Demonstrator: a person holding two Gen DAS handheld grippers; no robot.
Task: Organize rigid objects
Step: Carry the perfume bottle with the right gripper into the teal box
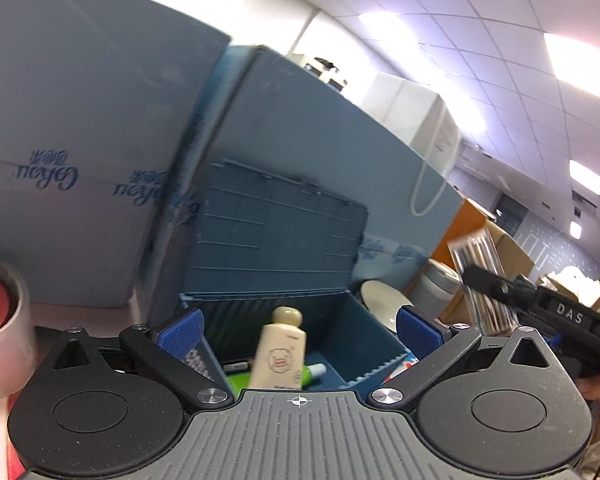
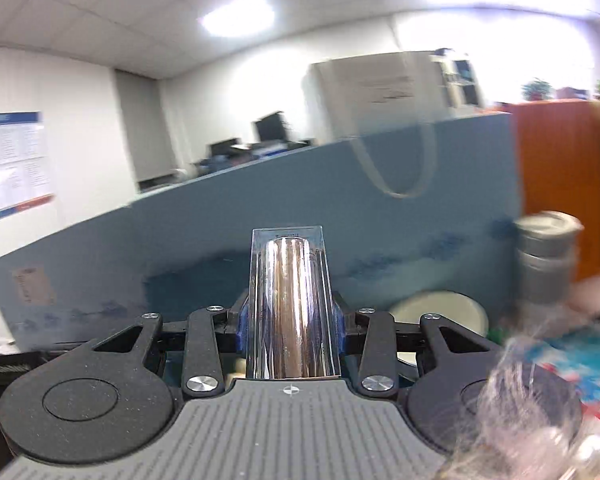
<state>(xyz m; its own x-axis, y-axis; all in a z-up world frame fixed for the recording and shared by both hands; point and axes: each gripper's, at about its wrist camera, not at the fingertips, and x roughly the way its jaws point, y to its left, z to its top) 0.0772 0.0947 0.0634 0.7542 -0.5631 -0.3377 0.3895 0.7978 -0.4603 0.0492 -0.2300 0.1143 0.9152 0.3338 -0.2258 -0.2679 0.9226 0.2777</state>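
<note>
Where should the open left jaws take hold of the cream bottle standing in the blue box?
Probably the cream bottle by its flat-sided body below the round cap, coming from above and in front. It stands nearly upright in the blue box, whose walls block a low sideways approach.

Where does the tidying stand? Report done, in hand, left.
Done: a cream bottle and a green bottle are in the open blue box. In hand: right gripper clamps a clear case; left gripper is empty. Left: tape roll and plate outside.
</note>
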